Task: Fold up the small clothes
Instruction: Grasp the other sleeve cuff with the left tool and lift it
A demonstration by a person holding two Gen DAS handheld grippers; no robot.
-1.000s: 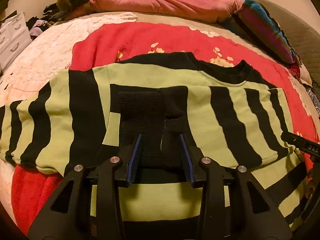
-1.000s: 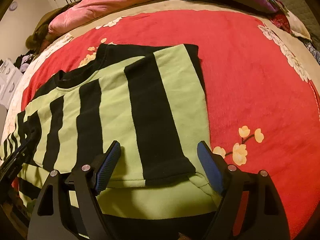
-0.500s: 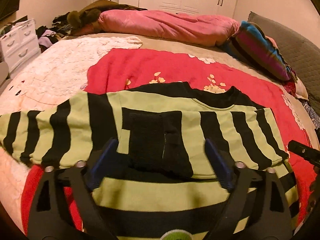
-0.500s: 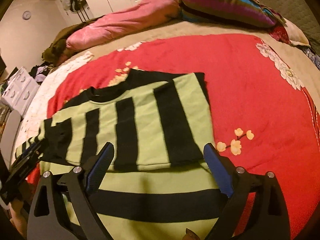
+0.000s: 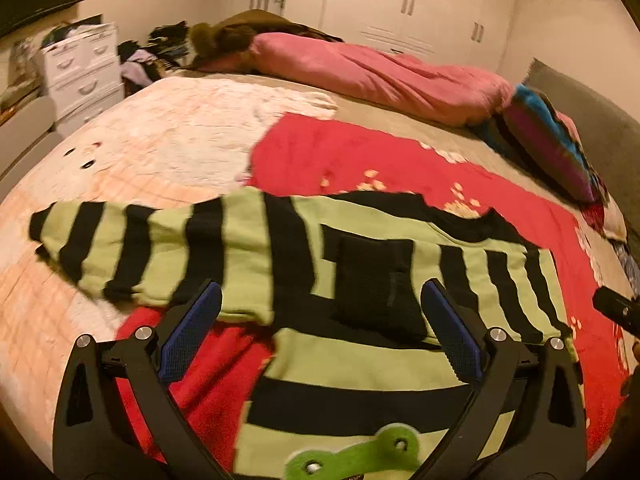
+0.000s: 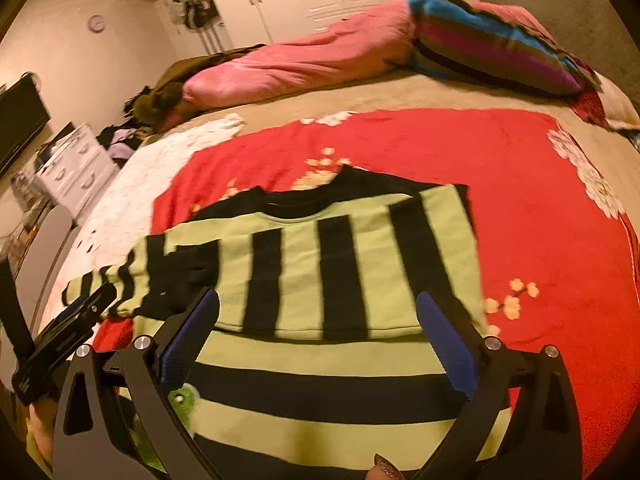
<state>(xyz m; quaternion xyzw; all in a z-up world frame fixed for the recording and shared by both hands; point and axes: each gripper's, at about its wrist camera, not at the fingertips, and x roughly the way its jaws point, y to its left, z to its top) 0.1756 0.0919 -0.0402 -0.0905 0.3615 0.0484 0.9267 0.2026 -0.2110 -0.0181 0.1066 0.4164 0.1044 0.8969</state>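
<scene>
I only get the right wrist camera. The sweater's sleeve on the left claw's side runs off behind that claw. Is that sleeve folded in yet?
Observer: No. In the left wrist view the outstretched sleeve lies flat and unfolded, with its cuff end out on the pale quilt.
Operator: Is the left claw holding any fabric?
Observer: No. The left claw is opening with nothing between its pads, and it is clear of the striped sweater.
</scene>
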